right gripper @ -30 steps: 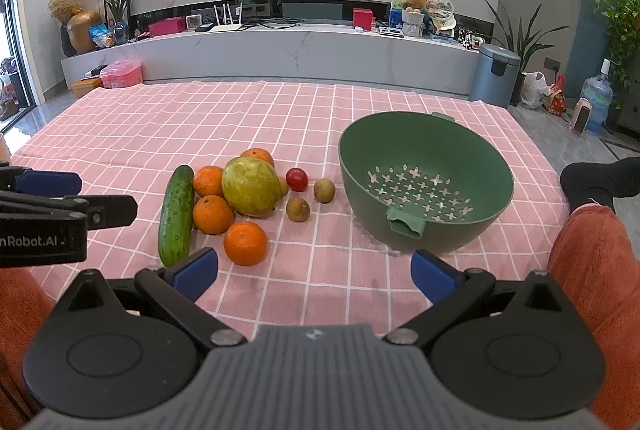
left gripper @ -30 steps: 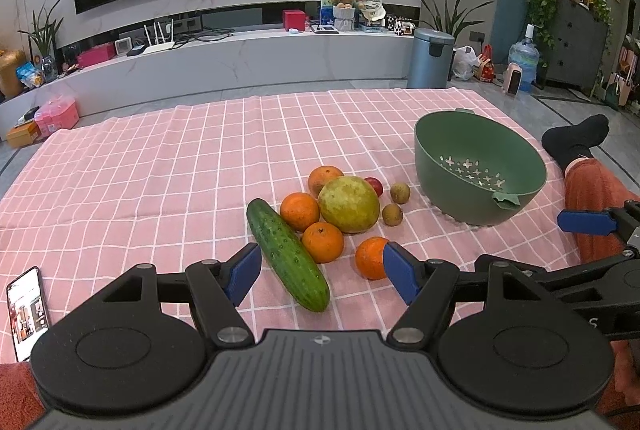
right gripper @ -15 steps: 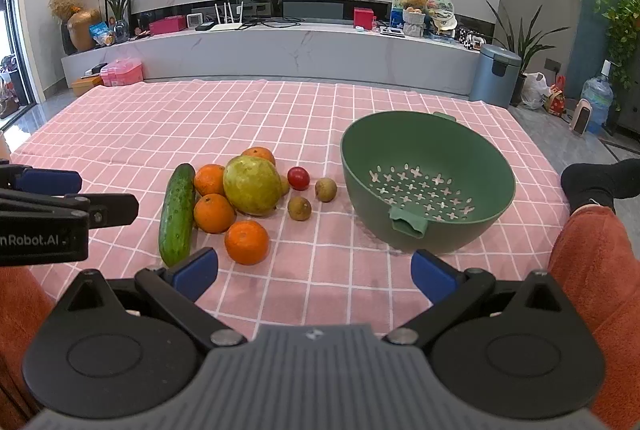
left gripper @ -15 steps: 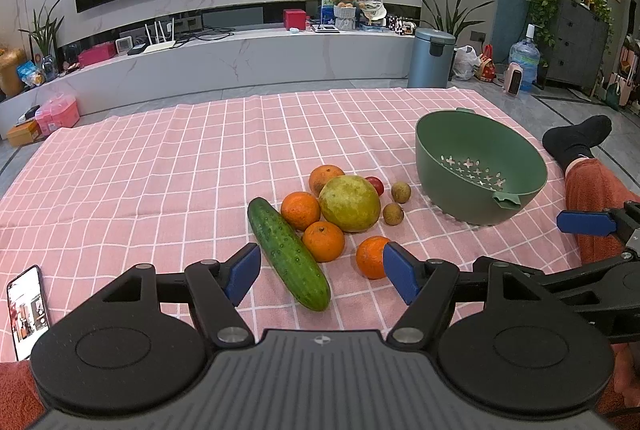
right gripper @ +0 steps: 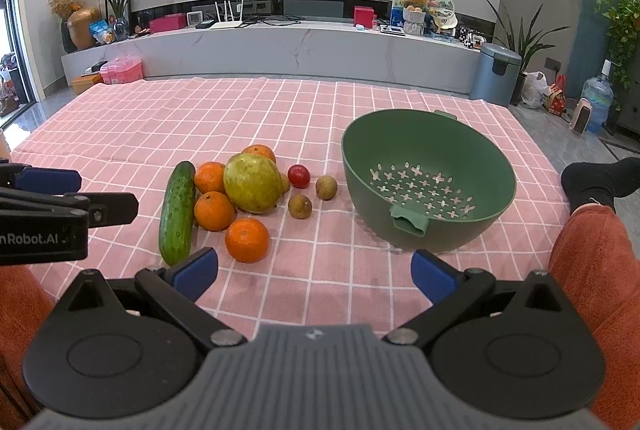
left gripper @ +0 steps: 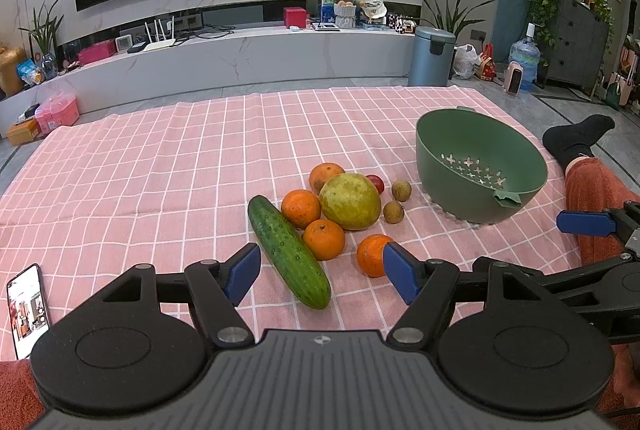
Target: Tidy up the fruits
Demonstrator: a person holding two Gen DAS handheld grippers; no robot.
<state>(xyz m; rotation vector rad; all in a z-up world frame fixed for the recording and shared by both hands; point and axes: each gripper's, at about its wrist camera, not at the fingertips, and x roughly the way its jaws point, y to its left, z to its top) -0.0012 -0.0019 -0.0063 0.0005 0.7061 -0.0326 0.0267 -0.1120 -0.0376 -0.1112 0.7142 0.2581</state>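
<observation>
1. The left gripper (left gripper: 320, 272) hovers low over the near edge of a pink checked cloth (left gripper: 160, 166), its blue-padded jaws spread wide and holding nothing; the near end of a cucumber (left gripper: 286, 250) lies in the gap between them as seen from its own camera
2. The right gripper (right gripper: 314, 272) is also spread wide and empty, hanging over bare cloth just in front of the fruit pile and a green colander bowl (right gripper: 430, 178)
3. The fruits sit in a loose cluster near the middle of the cloth, to the left of the bowl and apart from it
4. A large yellow-green fruit (right gripper: 252, 182) forms the centre of the pile, with four oranges around it: one behind (right gripper: 260, 151), two on its left touching the cucumber side (right gripper: 210, 177) (right gripper: 214, 210), and one nearest the grippers (right gripper: 247, 240), slightly apart from the rest
5. The cucumber lies lengthwise on the left edge of the cluster, pointing roughly away from the cameras
6. A small red tomato (right gripper: 299, 176) and two small brown round fruits (right gripper: 326, 187) (right gripper: 300, 206) lie between the big fruit and the bowl, none touching the bowl
7. The bowl stands upright, perforated at the bottom, with nothing in it
8. A phone (left gripper: 26, 308) with a lit screen lies at the left near edge of the cloth
</observation>
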